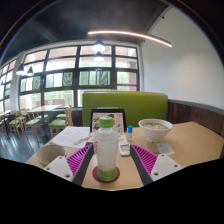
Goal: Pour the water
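A clear plastic water bottle (106, 148) with a green cap and a green base stands upright on a round red coaster (106, 173) on the tan table (195, 140). It stands between my two fingers, whose magenta pads (79, 159) flank it with a gap at each side. My gripper (111, 160) is open around the bottle. A white bowl (155, 127) sits beyond the right finger, on the table.
Papers (70, 136) lie on the table beyond the left finger. A small white object (124, 147) lies just right of the bottle. A green bench back (125, 104) and large windows (75, 72) lie beyond; chairs and tables stand far left.
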The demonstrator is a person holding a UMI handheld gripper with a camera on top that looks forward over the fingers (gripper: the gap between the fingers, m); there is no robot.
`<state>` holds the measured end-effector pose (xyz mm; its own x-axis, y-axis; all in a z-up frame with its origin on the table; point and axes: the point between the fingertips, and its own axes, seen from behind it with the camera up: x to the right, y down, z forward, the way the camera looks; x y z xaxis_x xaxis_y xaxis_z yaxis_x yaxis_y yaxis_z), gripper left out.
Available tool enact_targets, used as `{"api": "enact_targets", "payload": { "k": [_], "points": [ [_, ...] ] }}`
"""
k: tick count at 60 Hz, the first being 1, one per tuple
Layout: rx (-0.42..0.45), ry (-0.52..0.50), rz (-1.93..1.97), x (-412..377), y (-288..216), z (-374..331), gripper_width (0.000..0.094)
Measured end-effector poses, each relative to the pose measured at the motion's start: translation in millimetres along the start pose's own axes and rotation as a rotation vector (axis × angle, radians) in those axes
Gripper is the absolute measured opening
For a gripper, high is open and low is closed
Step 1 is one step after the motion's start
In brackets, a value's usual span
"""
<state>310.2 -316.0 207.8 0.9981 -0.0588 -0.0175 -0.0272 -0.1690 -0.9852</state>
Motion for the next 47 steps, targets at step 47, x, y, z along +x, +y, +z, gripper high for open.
{"api": "enact_targets", "payload": {
  "k": [47],
  "points": [
    [-0.021,-0.138,0.071,-20.1,38.9,-318.1,0.0824]
  ]
}}
